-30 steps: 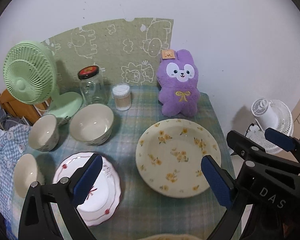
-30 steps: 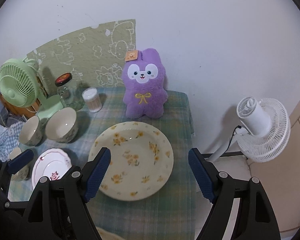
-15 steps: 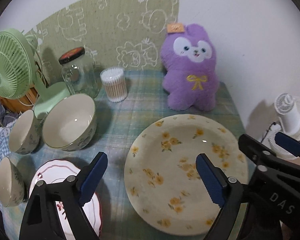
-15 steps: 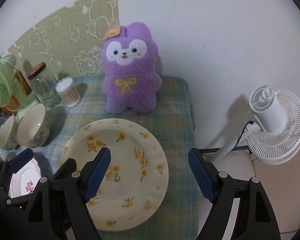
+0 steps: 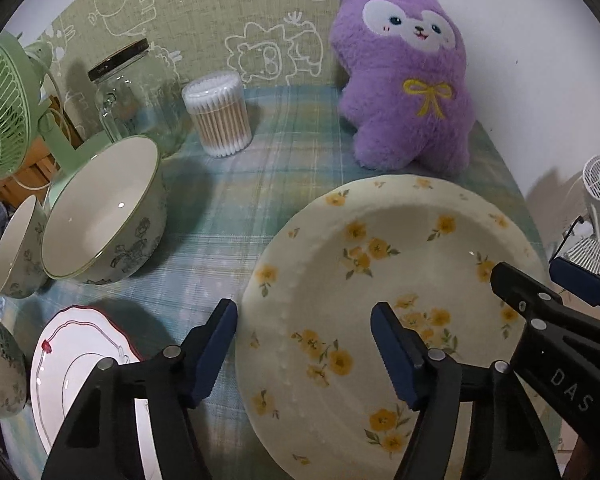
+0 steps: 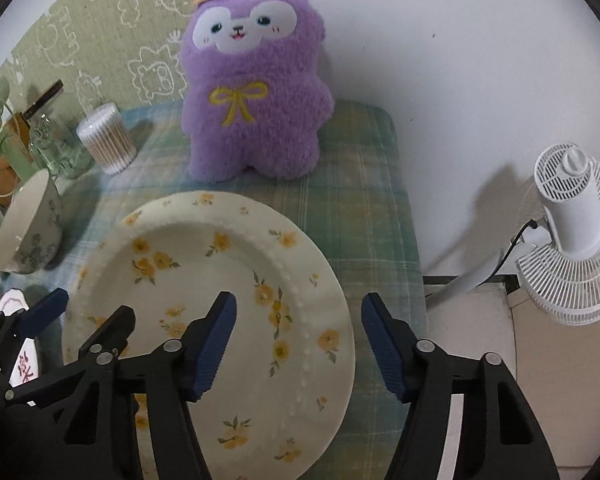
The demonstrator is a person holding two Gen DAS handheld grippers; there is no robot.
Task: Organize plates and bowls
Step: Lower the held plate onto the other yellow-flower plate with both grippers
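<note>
A large cream plate with yellow flowers (image 5: 380,280) lies on the checked tablecloth; it also shows in the right wrist view (image 6: 204,280). My left gripper (image 5: 304,344) is open, its fingers straddling the plate's left rim. My right gripper (image 6: 298,344) is open, straddling the plate's right rim; it also shows in the left wrist view (image 5: 548,280). A small white plate with a red rim (image 5: 80,364) lies at the left. A big bowl (image 5: 100,212) and two smaller bowls (image 5: 16,244) stand left of it.
A purple plush rabbit (image 5: 408,80) sits behind the plate. A cotton swab tub (image 5: 220,114), a glass jar (image 5: 132,96) and a green fan (image 5: 4,104) stand at the back left. A white fan (image 6: 572,232) stands on the floor past the table's right edge (image 6: 412,240).
Both grippers have moved forward and down toward the flowered plate, which now fills more of each view. Both have stayed open.
</note>
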